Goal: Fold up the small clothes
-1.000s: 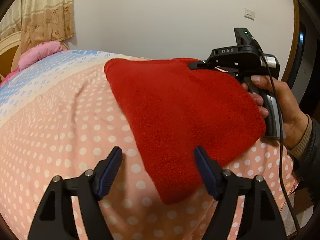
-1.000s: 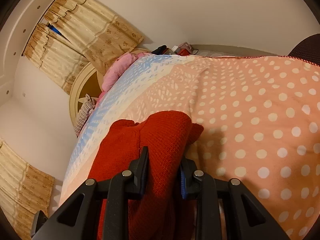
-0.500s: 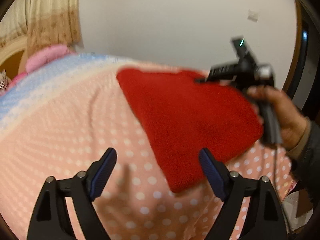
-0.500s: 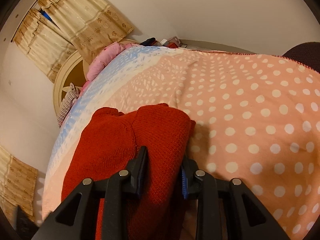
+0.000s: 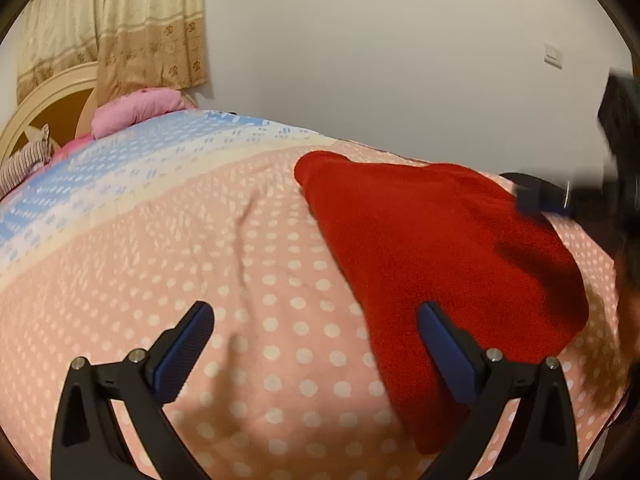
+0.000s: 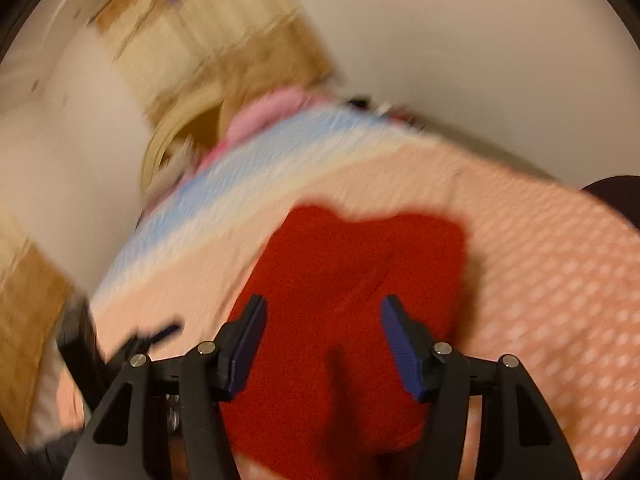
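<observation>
A folded red knit garment [image 5: 440, 248] lies flat on the pink polka-dot bedspread [image 5: 200, 272], right of centre in the left wrist view. My left gripper [image 5: 316, 340] is open and empty, above the bedspread at the garment's near left edge. In the right wrist view the garment [image 6: 352, 264] lies below my right gripper [image 6: 324, 336], which is open and holds nothing. The right gripper shows blurred at the right edge of the left wrist view [image 5: 560, 200], beside the garment's far corner.
A pink pillow [image 5: 136, 110] and striped cloth [image 5: 20, 164] lie at the head of the bed by a cream headboard [image 5: 44, 92]. Beige curtains [image 5: 120, 24] hang behind. The bed's edge [image 5: 600, 432] drops off at the right. A white wall stands behind.
My right gripper has opened and let go of the red garment, then pulled back; its view is motion-blurred. My left gripper has drawn back and to the left, still open.
</observation>
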A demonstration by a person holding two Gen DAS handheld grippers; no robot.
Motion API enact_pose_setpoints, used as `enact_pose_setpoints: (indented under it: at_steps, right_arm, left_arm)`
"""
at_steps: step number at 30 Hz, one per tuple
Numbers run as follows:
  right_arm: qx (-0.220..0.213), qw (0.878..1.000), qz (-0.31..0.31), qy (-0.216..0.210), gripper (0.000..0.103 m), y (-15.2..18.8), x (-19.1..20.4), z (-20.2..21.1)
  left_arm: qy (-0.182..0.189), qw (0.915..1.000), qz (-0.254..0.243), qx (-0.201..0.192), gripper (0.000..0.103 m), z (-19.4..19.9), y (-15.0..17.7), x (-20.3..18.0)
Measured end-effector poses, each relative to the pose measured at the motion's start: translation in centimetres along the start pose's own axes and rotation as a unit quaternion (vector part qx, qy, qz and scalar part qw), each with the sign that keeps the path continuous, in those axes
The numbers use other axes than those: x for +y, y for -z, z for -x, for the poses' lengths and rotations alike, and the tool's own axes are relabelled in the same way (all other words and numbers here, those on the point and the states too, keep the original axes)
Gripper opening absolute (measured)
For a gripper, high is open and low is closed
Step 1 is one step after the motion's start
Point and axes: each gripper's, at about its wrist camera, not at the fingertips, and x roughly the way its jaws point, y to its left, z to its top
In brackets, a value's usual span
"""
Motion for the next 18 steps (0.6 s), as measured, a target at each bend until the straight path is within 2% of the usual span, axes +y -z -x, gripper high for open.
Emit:
enact_pose_setpoints:
  at_steps: [1,2,4,8,12,13,14,18]
  right_arm:
    - [0.031,0.999,0.003,0.010,0.061,0.9,-0.1,-1.5]
    - [0.043,0.999,0.004,0.020,0.060,1.4,-0.5,-2.4]
    - [0.018,0.999,0.021,0.028,0.060,2.0,-0.9,-2.4]
    - [0.003,0.999,0.008,0.033,0.061,1.8,-0.2,0.0]
    - [-0.068,0.993,0.041,0.084,0.062,2.4,1.8,5.0]
    - [-0.087,0.990,0.052,0.098,0.067,2.6,2.3,6.3]
    - [-0.097,0.988,0.058,0.105,0.070,2.6,2.7,7.0]
    - [-0.139,0.979,0.075,0.126,0.071,2.8,3.9,10.1]
  left_arm:
    - [0.000,1.0000,-0.001,0.001,0.103,0.0,0.0,-0.1]
    - [0.000,1.0000,-0.004,0.001,0.103,0.1,-0.1,-0.3]
    - [-0.006,0.9999,-0.009,-0.001,0.103,0.9,-0.2,-0.7]
    - [0.000,1.0000,-0.003,-0.008,0.103,3.4,-0.2,-0.8]
    - [0.027,0.9989,0.021,-0.030,0.103,6.6,-0.2,-0.6]
    - [0.030,0.9988,0.020,-0.034,0.103,7.2,-0.3,-0.8]
    - [0.031,0.9985,0.015,-0.042,0.103,8.1,-0.5,-1.1]
    - [0.037,0.9969,0.010,-0.068,0.103,9.9,-1.3,-1.6]
